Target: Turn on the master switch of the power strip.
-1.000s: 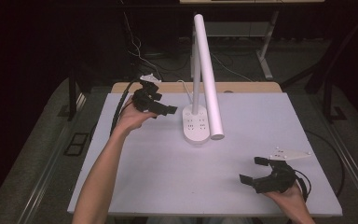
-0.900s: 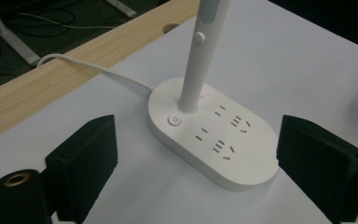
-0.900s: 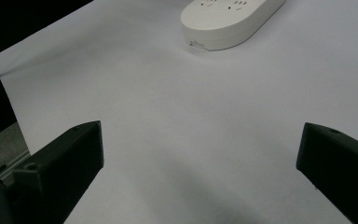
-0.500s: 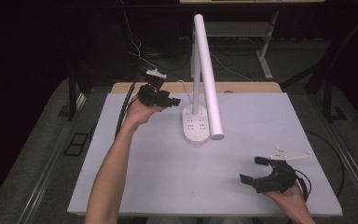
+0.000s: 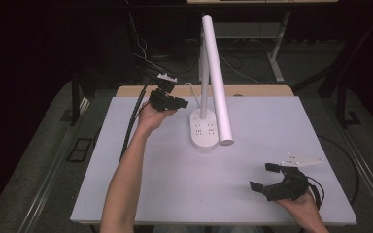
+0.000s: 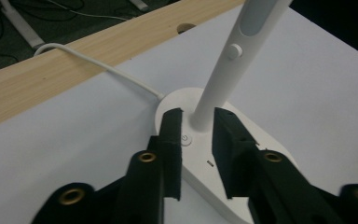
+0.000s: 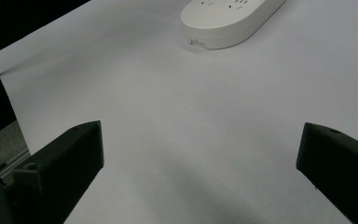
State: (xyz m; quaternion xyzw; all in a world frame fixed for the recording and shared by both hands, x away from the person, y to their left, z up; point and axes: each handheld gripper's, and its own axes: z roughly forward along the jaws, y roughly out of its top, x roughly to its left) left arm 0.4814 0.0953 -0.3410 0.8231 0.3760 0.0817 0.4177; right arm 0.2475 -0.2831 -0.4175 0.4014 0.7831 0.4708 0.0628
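A white desk lamp (image 5: 205, 73) stands at the back middle of the white table (image 5: 175, 194), its long tube head (image 5: 218, 92) slanting forward over its oval base (image 5: 204, 130). My left gripper (image 5: 182, 103) hovers just left of the stem, its jaws a narrow gap apart and holding nothing. In the left gripper view that gripper (image 6: 198, 116) points at the foot of the stem (image 6: 214, 84), with the round power button (image 6: 185, 138) beside the left jaw. My right gripper (image 5: 266, 177) rests at the front right, jaws wide open and empty. The right gripper (image 7: 200, 154) faces the lamp base (image 7: 228, 18).
A wooden strip (image 5: 252, 91) runs along the table's back edge. The lamp's white cord (image 6: 98, 65) leads from the base over that strip. A black cable (image 5: 131, 126) trails from the left gripper off the table's left side. The floor around is dark.
My left gripper has moved a little to the right, closer to the lamp's stem. The right gripper has stayed where it was.
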